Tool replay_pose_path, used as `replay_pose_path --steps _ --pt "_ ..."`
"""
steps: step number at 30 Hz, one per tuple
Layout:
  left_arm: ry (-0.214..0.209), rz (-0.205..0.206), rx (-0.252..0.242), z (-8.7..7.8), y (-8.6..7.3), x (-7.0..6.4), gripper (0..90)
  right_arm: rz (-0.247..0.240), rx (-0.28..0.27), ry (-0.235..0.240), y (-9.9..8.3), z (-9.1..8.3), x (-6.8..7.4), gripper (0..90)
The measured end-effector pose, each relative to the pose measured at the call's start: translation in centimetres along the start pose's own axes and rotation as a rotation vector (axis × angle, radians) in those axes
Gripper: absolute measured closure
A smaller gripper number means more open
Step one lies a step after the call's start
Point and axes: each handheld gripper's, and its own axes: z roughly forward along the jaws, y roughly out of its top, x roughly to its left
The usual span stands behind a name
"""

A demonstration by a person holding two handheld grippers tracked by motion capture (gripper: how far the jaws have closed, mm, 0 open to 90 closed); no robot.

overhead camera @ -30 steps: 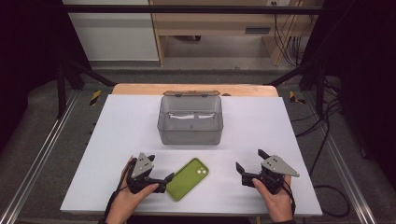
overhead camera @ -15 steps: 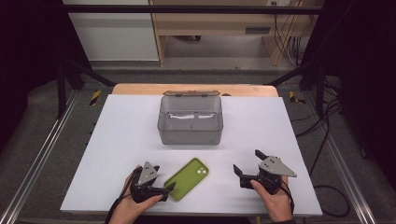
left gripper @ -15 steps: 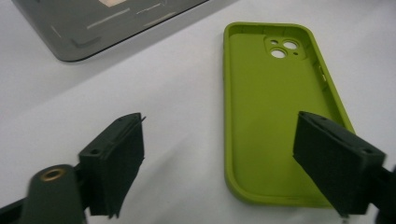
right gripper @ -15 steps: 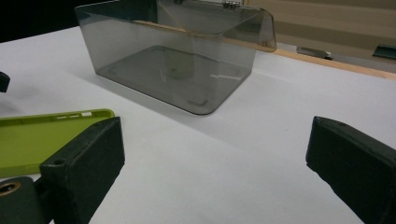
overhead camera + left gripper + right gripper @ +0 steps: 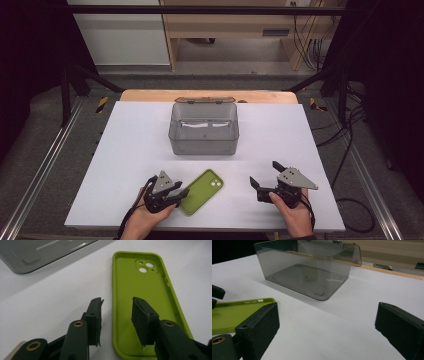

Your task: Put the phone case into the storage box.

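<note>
The left gripper [image 5: 116,306] is held low at the near end of the green phone case [image 5: 142,300], its jaws spread and straddling the case's left side wall, one jaw outside on the table and the other inside the hollow; nothing is pinched yet. For a sound grasp, it is judged that the wall should be seated deep between the pads before the jaws are closed, and the closing kept gentle, since the soft rim may buckle or slip out. The case lies flat and hollow side up on the near part of the white table [image 5: 125,150], in front of the clear grey box [image 5: 203,129]. Its long axis runs diagonally, with the camera cut-out end pointing far and right toward the box. The right gripper [image 5: 265,177] is held wide open, well apart to the right.
</note>
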Motion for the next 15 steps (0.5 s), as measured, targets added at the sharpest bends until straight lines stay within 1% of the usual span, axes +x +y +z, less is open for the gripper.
replay_pose_path --steps 2,5,7,8,10,11,13,15 --pt "-0.010 -0.024 0.004 0.2 0.1 0.2 62.9 -0.001 -0.004 0.000 0.0 -0.1 0.0 5.7" --pt "-0.011 -0.036 0.014 0.2 0.1 0.5 66.3 0.011 -0.011 -0.012 0.1 -0.2 -0.2 5.6" --pt "-0.021 -0.062 0.019 0.3 0.2 0.8 68.7 0.018 -0.013 -0.011 0.0 -0.2 -0.2 5.6" --pt "-0.026 -0.066 0.019 0.5 0.3 0.9 69.3 0.016 -0.013 -0.012 0.0 -0.2 -0.2 5.6" --pt "-0.020 -0.052 0.038 0.7 0.5 0.9 70.6 0.017 -0.011 -0.010 0.0 -0.2 -0.1 5.6" --pt "-0.020 -0.051 0.049 0.9 0.6 1.0 71.3 0.018 -0.011 -0.009 0.0 -0.2 -0.1 5.6" --pt "-0.033 -0.073 0.053 1.0 0.6 1.3 73.4 0.014 -0.011 -0.006 0.0 -0.1 0.0 5.5" --pt "-0.050 -0.079 0.059 1.2 0.8 1.3 75.6 0.014 -0.009 -0.004 0.0 0.0 0.0 5.5"
